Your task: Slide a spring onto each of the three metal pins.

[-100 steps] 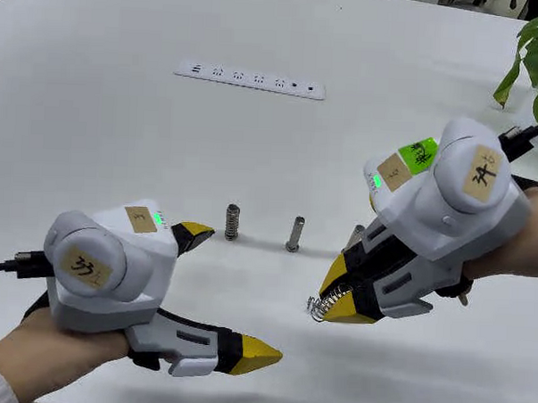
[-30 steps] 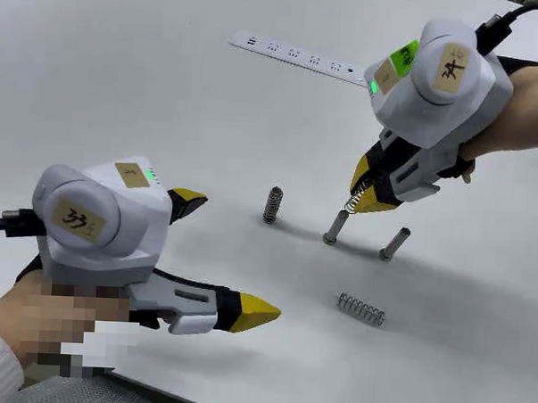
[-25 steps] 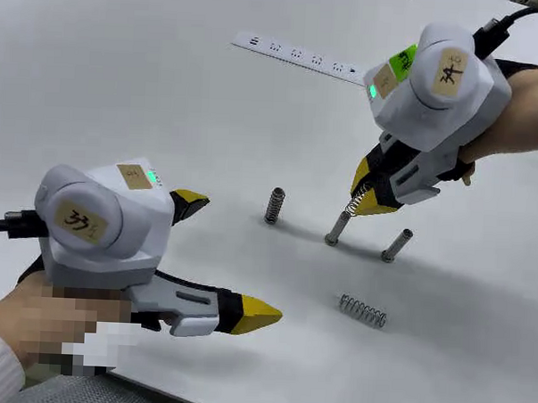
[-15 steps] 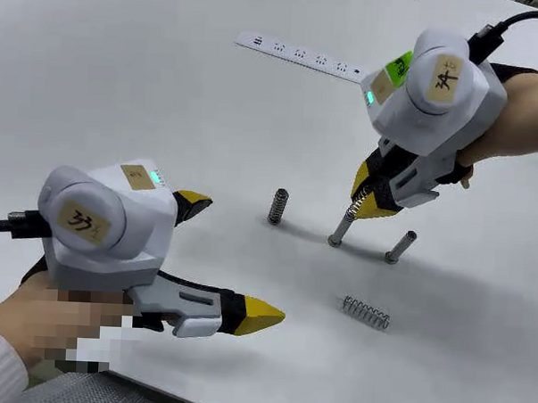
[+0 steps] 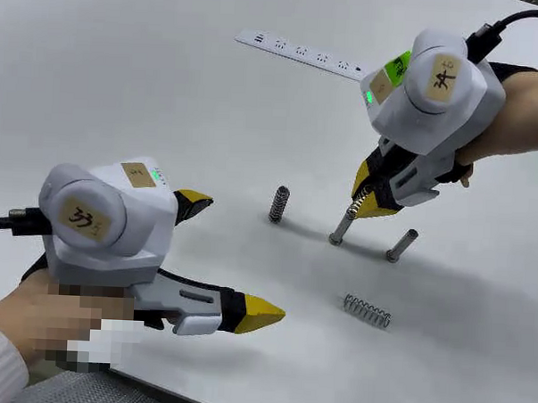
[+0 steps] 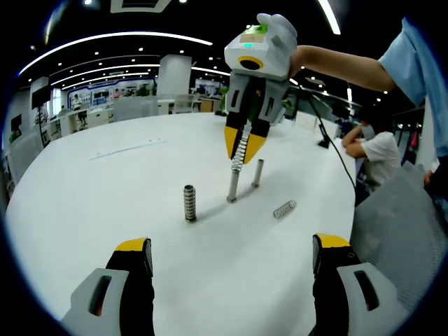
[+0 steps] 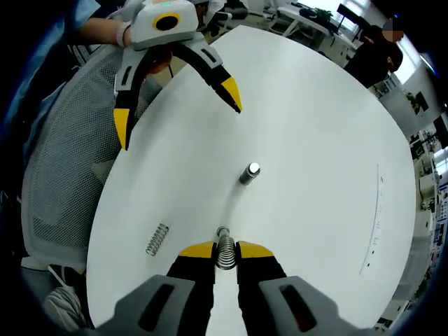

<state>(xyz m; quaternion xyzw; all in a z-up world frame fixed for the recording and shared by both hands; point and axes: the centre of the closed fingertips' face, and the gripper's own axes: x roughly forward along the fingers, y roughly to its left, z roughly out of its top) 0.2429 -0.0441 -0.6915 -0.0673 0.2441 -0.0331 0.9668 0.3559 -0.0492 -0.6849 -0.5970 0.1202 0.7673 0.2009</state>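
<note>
My right gripper is shut on a spring, held tilted with its lower end at the top of the middle pin. In the right gripper view that spring sits between the yellow tips, with the pin's top just past it. The left pin wears a spring; it also stands upright in the left gripper view. The right pin is bare. A loose spring lies on the table. My left gripper is open at the near left, holding nothing.
A white power strip lies at the far side of the white table. The near table edge runs just below my left gripper. A person sits beyond the table's far end in the left gripper view.
My right gripper has carried the spring up from the table and lowered it onto the top of the middle pin. My left gripper has stayed open in place.
</note>
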